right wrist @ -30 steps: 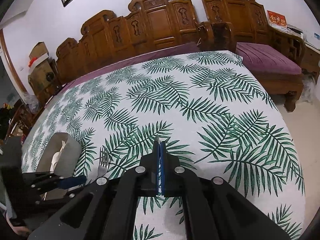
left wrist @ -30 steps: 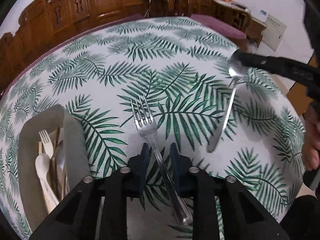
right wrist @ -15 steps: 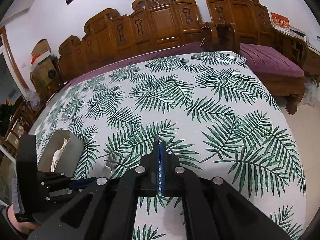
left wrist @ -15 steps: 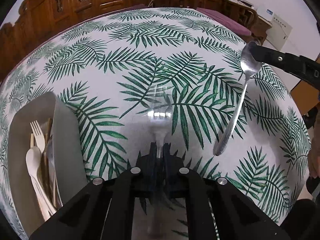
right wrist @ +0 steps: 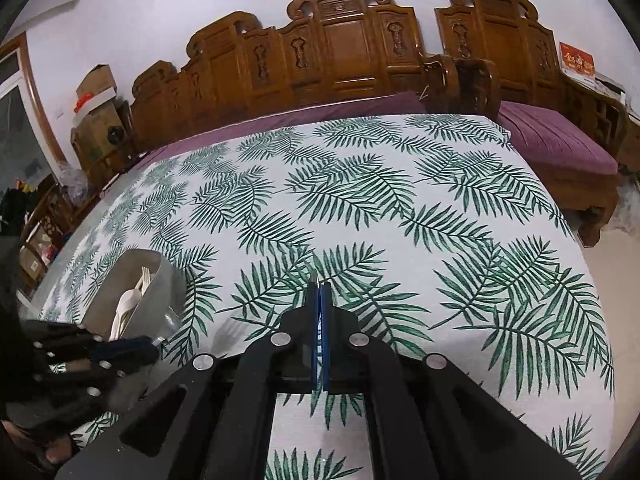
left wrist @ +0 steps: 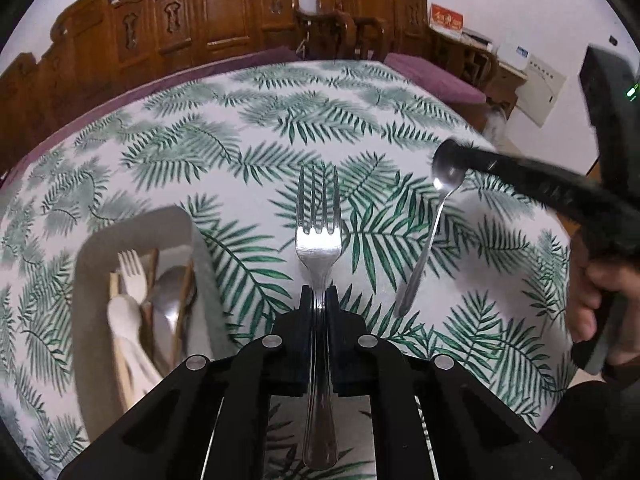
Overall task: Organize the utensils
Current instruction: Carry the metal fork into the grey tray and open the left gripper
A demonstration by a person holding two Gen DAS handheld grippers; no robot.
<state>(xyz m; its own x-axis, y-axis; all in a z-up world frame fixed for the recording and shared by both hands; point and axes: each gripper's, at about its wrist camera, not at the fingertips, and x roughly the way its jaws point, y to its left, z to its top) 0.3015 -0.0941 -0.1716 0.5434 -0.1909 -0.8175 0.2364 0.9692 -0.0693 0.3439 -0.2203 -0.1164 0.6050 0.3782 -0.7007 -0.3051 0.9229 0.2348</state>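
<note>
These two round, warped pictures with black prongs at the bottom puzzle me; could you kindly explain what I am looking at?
No robot here: a person holds a two-finger gripper in each hand, and each carries a fisheye camera looking along its fingers. In the left camera's picture, the left gripper is shut on a metal fork, tines pointing away. The right gripper reaches in from the right, clamped on the bowl of a metal spoon, whose handle hangs down. The other picture is the right gripper's own view, its pads pressed together. Below lies a leaf-patterned tablecloth with a grey tray already holding utensils.
</note>
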